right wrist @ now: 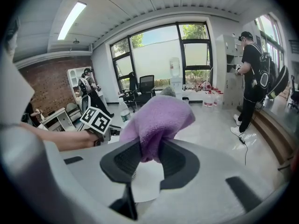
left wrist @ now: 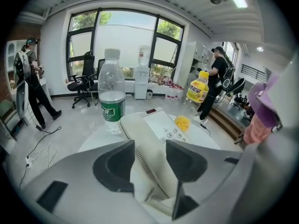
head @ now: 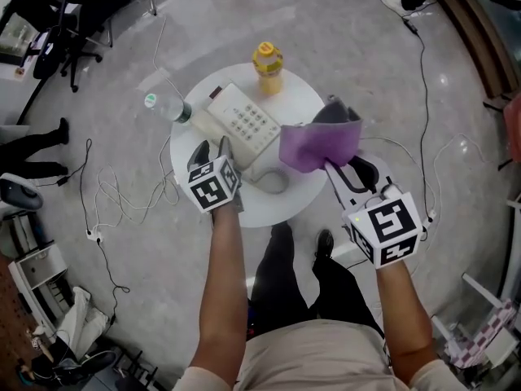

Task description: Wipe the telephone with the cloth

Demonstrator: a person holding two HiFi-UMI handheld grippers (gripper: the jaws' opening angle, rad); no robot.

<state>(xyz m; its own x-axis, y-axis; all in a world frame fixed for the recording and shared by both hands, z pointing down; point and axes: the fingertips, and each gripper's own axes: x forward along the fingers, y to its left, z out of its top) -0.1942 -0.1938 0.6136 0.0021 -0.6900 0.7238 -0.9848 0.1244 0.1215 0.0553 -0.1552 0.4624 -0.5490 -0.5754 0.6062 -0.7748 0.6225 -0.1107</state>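
Cream push-button telephone [head: 244, 125] sits at ctr of round white table [head: 301, 96].

L gripper [head: 212, 147] is at 8 o'clock. Its jaws stand apart, astride the phone's handset [left wrist: 149, 157], w/ no firm clamp visible.

R gripper [head: 334, 165] is at 4 o'clock. Its jaws are closed on the purple fleece cloth [head: 317, 141], held above the table's 3 o'clock edge, clear of the phone.

Obstructions:
- Yellow drink bottle [head: 268, 68] at 12 o'clock.
- Clear plastic water bottle w/ green label [head: 167, 108] at 10 o'clock, just beside the phone.
- Coiled cord [head: 273, 182] at 6 o'clock.
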